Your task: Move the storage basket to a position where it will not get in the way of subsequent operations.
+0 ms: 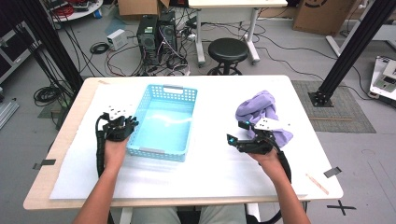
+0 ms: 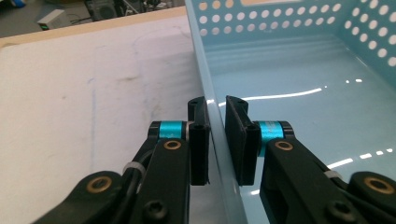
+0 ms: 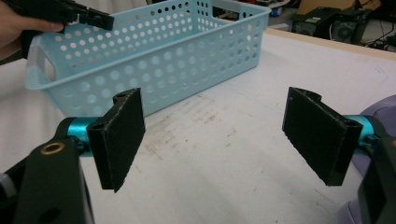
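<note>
Left claw point(image 2: 217, 140) is clamped on the left wall of the light blue perforated basket point(image 2: 299, 70), one jaw outside and one inside, pads pressing on the thin plastic; from the high view the basket sits mid-worktop point(image 1: 205, 172) with that claw at its near left corner. Over on the right, the right claw point(image 3: 219, 140) hangs with its jaws wide apart and nothing between them, above the white sheet, and the crumpled lilac cloth point(image 1: 264, 114) lies just beside it, well apart from the basket.

Bright, even light; soft blur.
</note>
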The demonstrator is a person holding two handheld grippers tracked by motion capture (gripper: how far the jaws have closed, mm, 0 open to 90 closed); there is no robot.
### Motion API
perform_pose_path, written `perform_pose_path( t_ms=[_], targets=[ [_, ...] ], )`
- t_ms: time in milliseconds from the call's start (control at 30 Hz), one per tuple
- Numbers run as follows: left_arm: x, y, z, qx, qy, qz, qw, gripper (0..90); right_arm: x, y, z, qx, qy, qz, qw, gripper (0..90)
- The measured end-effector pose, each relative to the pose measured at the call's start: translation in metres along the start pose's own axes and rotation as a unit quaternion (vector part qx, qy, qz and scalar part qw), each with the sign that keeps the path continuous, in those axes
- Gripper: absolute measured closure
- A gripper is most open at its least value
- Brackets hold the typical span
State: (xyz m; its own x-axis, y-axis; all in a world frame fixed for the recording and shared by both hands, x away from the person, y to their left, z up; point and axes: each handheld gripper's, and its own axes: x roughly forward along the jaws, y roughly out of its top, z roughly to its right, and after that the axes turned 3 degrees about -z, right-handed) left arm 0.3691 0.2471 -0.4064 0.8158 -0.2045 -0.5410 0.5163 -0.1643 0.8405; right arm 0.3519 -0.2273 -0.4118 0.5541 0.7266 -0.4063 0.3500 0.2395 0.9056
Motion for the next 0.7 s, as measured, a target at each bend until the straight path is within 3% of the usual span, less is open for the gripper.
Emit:
perform_pose_path(
  t_ms=[433,700],
  targets=[
    [-0.025,-0.016,-0.033,-0.023,0.026,-0.008,0.9994,82.5,0.004,0.001,-0.001,0.0,0.0,-0.002,1.0,21.4],
    [-0.037,-0.023,-0.044,-0.052,0.061,-0.007,0.9967,82.6,0.004,0.001,0.0,-0.001,0.0,-0.002,1.0,21.4]
  ],
)
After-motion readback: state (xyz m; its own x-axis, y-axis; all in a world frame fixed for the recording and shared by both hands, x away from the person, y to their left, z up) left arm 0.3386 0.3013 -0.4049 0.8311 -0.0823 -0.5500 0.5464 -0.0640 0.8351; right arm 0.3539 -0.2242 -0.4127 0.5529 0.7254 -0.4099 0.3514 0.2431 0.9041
